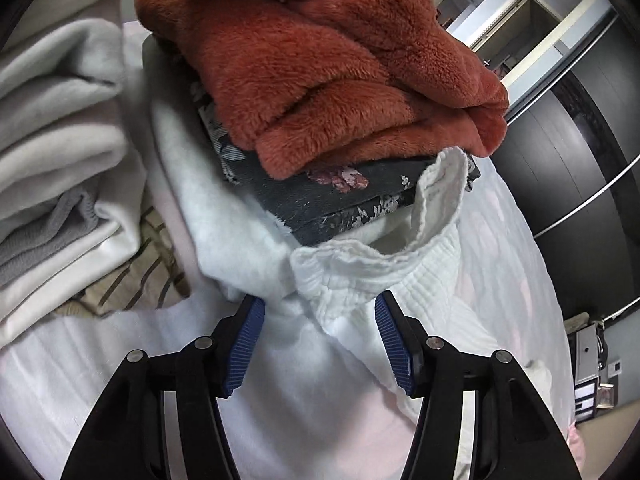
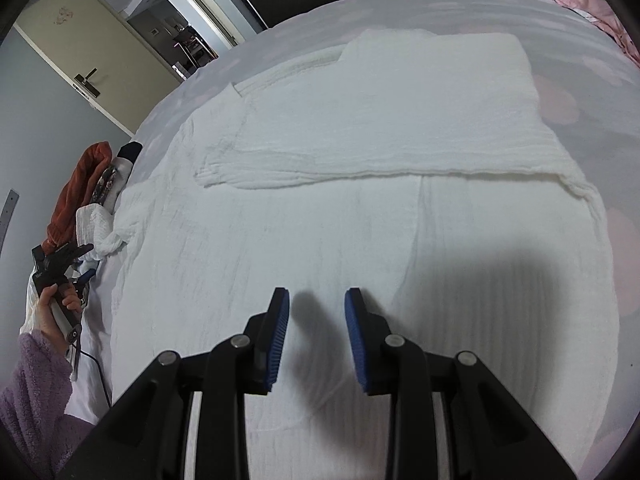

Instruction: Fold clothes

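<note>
The white garment [image 2: 360,216] is made of thin, crinkly cotton cloth with fine ridges, and a matt look is given by it. A thick, fuzzy fleece is seen on the rust-red top [image 1: 340,64], while the dark floral garment [image 1: 320,200] under it is made of a flat, smooth cloth. The left gripper [image 1: 320,344] and right gripper [image 2: 316,336] are built of matt black plastic with shiny metal pins, and their fingers are lined with ridged blue rubber pads [image 1: 248,344].
</note>
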